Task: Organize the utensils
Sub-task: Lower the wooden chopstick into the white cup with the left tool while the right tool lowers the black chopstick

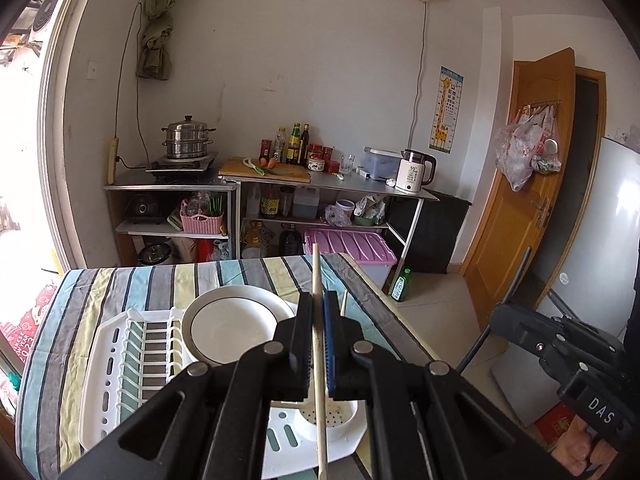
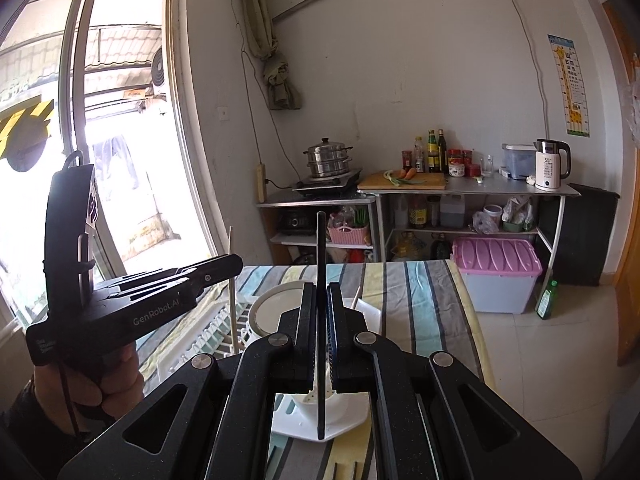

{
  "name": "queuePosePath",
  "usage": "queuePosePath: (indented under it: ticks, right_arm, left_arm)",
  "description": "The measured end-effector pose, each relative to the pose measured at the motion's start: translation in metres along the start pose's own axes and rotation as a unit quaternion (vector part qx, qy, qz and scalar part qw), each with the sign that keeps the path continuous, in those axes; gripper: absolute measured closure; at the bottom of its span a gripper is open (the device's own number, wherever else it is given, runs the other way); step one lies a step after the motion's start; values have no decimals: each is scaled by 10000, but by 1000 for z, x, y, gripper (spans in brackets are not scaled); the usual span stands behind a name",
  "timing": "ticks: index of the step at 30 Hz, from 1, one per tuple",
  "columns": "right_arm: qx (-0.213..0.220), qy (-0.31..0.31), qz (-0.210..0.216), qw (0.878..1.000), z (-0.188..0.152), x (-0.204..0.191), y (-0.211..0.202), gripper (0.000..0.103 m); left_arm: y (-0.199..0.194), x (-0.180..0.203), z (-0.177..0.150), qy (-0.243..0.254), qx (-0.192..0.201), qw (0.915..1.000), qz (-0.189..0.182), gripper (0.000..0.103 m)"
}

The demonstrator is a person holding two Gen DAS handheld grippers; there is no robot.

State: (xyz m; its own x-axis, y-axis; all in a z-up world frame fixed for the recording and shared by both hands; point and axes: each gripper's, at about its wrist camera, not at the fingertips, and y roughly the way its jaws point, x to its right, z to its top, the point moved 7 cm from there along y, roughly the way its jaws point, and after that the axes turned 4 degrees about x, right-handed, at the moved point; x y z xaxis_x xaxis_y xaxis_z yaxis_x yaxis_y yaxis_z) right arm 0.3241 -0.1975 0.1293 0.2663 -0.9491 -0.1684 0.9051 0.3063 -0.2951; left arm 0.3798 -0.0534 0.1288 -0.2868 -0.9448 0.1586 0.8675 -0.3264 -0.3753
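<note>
Left wrist: tongs (image 1: 318, 312) clamp slim wooden chopstick (image 1: 319, 360).

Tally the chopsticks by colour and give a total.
Pale wooden: 2, the held chopstick in the left gripper and the free chopstick just beyond it.
Black: 1, the black chopstick in the right gripper.
Total: 3

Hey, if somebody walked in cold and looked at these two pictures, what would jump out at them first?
Probably the two chopsticks held upright: the left gripper is shut on a pale wooden chopstick, the right gripper on a black chopstick. Both hang above the white perforated utensil cup at the near end of the white plastic dish rack, which also holds a white dark-rimmed plate, all on a striped tablecloth.
</note>
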Motion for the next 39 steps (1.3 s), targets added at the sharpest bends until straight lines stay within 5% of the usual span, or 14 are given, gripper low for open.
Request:
queuePosePath:
  ticks: [11, 29, 39]
  right_arm:
    - [80, 123, 35, 9999, 15, 9, 34, 99]
    - [-578, 276, -30, 9979, -32, 23, 75, 99]
    - [-684, 333, -41, 9971, -31, 27, 76, 93]
  left_arm:
    - [46, -5, 6, -166, 237, 9995, 120, 97]
    - [74, -23, -60, -333, -299, 9988, 196, 97]
    - [65, -26, -61, -223, -367, 9986, 323, 95]
